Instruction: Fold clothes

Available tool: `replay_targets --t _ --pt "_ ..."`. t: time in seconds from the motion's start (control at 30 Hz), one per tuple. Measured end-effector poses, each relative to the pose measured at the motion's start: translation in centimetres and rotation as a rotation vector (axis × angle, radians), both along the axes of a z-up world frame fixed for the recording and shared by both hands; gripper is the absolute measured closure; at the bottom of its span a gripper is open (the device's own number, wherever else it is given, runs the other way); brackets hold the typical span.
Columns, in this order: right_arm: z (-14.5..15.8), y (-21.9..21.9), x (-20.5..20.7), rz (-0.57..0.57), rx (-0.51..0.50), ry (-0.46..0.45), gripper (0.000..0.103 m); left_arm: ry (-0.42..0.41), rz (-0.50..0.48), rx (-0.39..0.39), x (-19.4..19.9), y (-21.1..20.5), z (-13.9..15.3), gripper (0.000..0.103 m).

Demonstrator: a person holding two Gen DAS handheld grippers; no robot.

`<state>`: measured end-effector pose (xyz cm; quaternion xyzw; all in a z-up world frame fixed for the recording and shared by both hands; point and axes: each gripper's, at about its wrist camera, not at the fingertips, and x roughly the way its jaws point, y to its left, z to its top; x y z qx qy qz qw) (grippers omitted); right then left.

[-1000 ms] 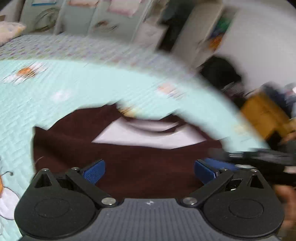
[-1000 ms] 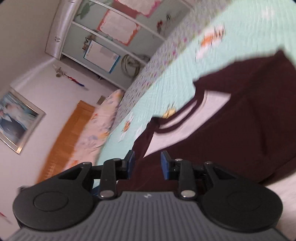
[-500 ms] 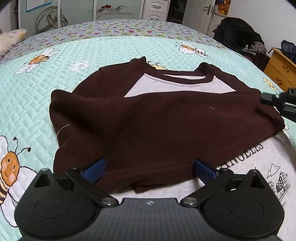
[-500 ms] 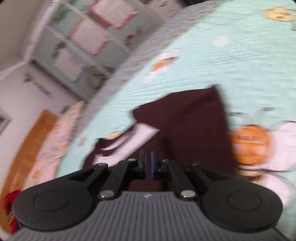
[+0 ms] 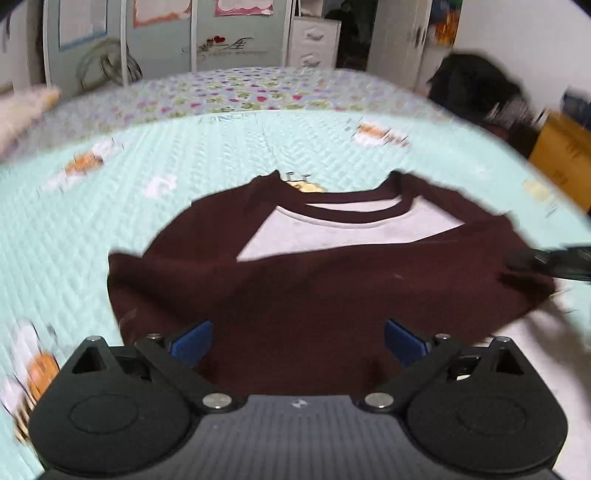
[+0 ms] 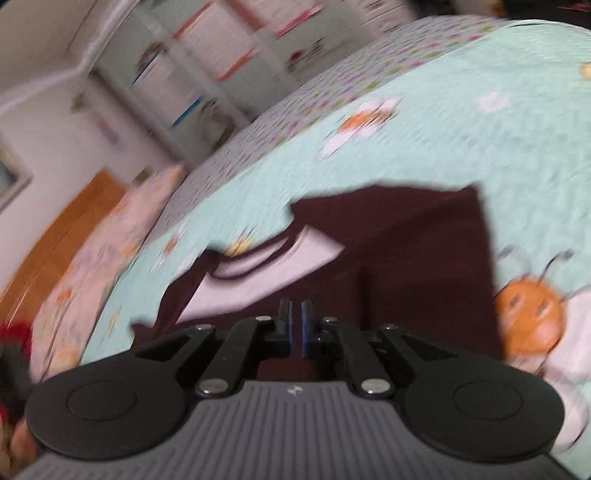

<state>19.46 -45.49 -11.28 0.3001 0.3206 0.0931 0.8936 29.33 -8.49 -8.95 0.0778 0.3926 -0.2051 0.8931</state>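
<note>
A dark maroon sweater (image 5: 332, 295) with a pale grey chest panel lies on the mint quilted bedspread (image 5: 221, 166), its lower part folded up over the chest. My left gripper (image 5: 297, 338) stands wide open over the near folded edge, a blue pad on each side and nothing pinched. In the left wrist view my right gripper (image 5: 546, 260) reaches in from the right and meets the sweater's right edge. In the right wrist view, my right gripper (image 6: 295, 321) has its pads pressed together on the sweater (image 6: 424, 258), whose fabric lies around and beyond them.
A white printed garment (image 5: 535, 350) lies under the sweater at the right. A pillow (image 6: 92, 266) sits by the wooden headboard. A dark clothes pile (image 5: 476, 88) and a yellow cabinet (image 5: 565, 155) stand past the bed's right side. Wardrobe doors (image 5: 229, 33) rise behind.
My right gripper's jaws have come together at the sweater's right edge. The left gripper has stayed wide open and shifted slightly over the near fold. Both views have rolled.
</note>
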Motion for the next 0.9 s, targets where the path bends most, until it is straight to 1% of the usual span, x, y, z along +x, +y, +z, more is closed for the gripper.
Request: replay_targets --t 0.07,0.1,0.13,0.17,0.27,0.3,0.37,0.43,0.47,0.5,0.53,0.6,0.67,0.7,0.73,0.77,0.8,0.83,0.9 --pt "-0.7 0.9 -0.2 0.029 -0.053 0.034 0.096 -0.011 0.001 0.090 1.5 -1.7 -1.4 0.002" --pt "-1.3 0.7 -0.3 0.017 -0.067 0.059 0.102 0.037 0.033 0.085 2.4 -1.5 -2.4 0.000" --pt "-1.8 0.1 -0.4 -0.002 -0.042 0.076 0.103 0.084 0.063 0.076 3.3 -1.2 -3.3 0.000" --pt "-2.0 -0.6 -0.6 -0.015 -0.009 0.076 0.103 0.099 0.080 0.019 3.7 -0.4 -3.6 0.001" --pt "-2.5 -2.3 -1.0 -0.056 0.041 0.061 0.103 0.079 0.053 0.024 3.4 0.0 -3.7 0.001" --pt "-2.2 -2.6 -1.2 -0.065 0.021 0.060 0.103 0.070 0.049 0.023 3.2 0.0 -3.8 0.000" --pt "-1.7 -3.0 -2.0 -0.104 -0.051 0.062 0.103 0.057 0.054 0.012 3.1 0.3 -4.1 0.000" --pt "-0.8 -3.3 -2.9 -0.179 -0.140 0.074 0.103 0.036 0.071 0.012 2.8 0.1 -4.3 0.000" --pt "-0.4 -3.3 -3.7 -0.196 -0.147 0.066 0.103 0.024 0.075 0.019 2.8 0.1 -4.3 0.000" --pt "0.2 -2.8 -4.2 -0.197 -0.156 0.048 0.095 0.015 0.081 0.023 2.6 -0.1 -4.4 0.000" --pt "0.9 -2.1 -4.5 -0.182 -0.167 0.021 0.093 0.010 0.088 0.021 2.5 -0.1 -4.4 0.000" --pt "1.9 -0.4 -5.1 -0.132 -0.172 -0.026 0.093 -0.001 0.100 0.027 2.2 -0.4 -4.3 0.000" --pt "2.4 1.5 -5.4 -0.024 -0.131 -0.053 0.092 -0.014 0.111 0.032 2.0 -0.5 -4.3 0.000" --pt "2.2 2.4 -5.1 0.017 -0.117 -0.044 0.088 -0.019 0.117 0.034 1.9 -0.5 -4.3 0.000" --pt "1.6 3.1 -4.4 0.048 -0.108 -0.015 0.088 -0.021 0.121 0.033 1.8 -0.5 -4.3 0.000" --pt "0.7 3.3 -3.7 0.052 -0.126 0.038 0.088 -0.023 0.125 0.032 1.8 -0.5 -4.3 0.000" --pt "-0.2 2.6 -3.3 0.031 -0.129 0.081 0.101 -0.026 0.129 0.030 1.7 -0.5 -4.3 0.000" --pt "-0.9 1.5 -3.3 0.008 -0.100 0.099 0.103 -0.028 0.132 0.030 1.6 -0.5 -4.3 0.000" --pt "-0.6 -0.2 -3.9 -0.061 -0.078 0.101 0.103 -0.032 0.134 0.039 1.5 -0.6 -4.2 0.000"
